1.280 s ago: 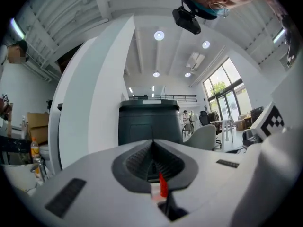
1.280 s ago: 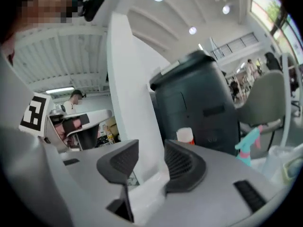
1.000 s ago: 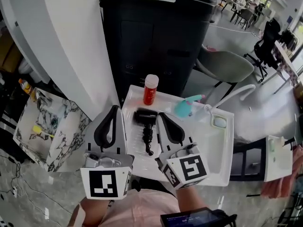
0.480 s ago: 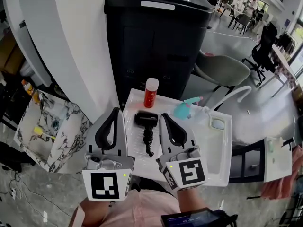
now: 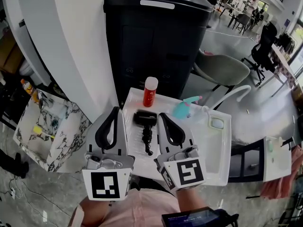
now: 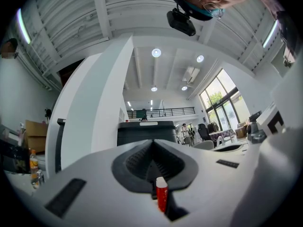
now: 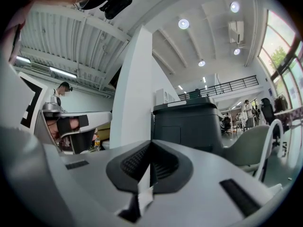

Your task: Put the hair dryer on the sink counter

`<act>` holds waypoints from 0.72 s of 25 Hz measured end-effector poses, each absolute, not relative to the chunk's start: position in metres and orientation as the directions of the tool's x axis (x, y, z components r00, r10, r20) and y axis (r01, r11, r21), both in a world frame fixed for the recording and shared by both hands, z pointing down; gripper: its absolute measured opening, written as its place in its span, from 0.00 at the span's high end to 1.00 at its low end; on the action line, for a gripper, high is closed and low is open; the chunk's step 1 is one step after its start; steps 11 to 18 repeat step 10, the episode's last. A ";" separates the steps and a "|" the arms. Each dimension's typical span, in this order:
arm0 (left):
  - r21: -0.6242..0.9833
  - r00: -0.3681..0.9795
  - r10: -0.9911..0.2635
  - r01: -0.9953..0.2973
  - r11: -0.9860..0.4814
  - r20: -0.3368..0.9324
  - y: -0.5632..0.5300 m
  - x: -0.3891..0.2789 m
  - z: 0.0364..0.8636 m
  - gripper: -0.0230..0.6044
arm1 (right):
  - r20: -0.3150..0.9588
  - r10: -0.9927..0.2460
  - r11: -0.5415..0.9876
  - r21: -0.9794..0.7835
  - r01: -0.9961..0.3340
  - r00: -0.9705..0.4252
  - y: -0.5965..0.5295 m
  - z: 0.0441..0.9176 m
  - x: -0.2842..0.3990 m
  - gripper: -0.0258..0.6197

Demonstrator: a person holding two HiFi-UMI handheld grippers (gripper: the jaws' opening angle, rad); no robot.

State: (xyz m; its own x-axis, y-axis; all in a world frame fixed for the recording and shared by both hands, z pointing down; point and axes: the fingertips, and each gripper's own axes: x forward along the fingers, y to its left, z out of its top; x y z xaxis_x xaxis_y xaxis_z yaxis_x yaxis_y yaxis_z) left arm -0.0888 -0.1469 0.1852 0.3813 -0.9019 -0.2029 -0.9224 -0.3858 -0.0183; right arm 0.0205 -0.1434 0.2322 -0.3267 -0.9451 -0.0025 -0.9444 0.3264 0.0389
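The black hair dryer (image 5: 145, 119) lies on the white sink counter (image 5: 135, 145), its coiled cord (image 5: 147, 141) trailing toward me. My left gripper (image 5: 115, 109) hovers just left of it and my right gripper (image 5: 162, 115) just right of it, neither touching it. Both are shut with nothing between the jaws. In the left gripper view the left gripper (image 6: 152, 143) has its jaws meeting, and a red bottle (image 6: 161, 198) shows below them. The right gripper (image 7: 150, 145) also has its jaws together in its own view.
The red bottle (image 5: 150, 91) stands at the counter's far edge, a teal item (image 5: 182, 109) right of it. The basin (image 5: 215, 145) and white faucet (image 5: 232, 94) lie to the right. A tall black cabinet (image 5: 156, 37) stands behind, a marble table (image 5: 52, 126) at left.
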 end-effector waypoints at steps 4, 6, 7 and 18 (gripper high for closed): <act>-0.019 0.379 -0.903 -0.923 -0.384 -0.202 -0.147 -0.088 0.185 0.95 | 0.002 -0.944 0.329 0.037 -0.944 -0.329 -0.144 0.233 0.021 0.96; -0.019 0.378 -0.904 -0.924 -0.382 -0.202 -0.147 -0.089 0.185 0.95 | 0.001 -0.944 0.329 0.036 -0.944 -0.329 -0.145 0.232 0.020 0.96; -0.019 0.377 -0.904 -0.924 -0.381 -0.202 -0.148 -0.090 0.185 0.95 | 0.001 -0.944 0.329 0.035 -0.944 -0.329 -0.145 0.232 0.019 0.96; -0.018 0.374 -0.905 -0.926 -0.378 -0.201 -0.149 -0.092 0.187 0.95 | 0.003 -0.944 0.331 0.034 -0.943 -0.331 -0.146 0.234 0.017 0.96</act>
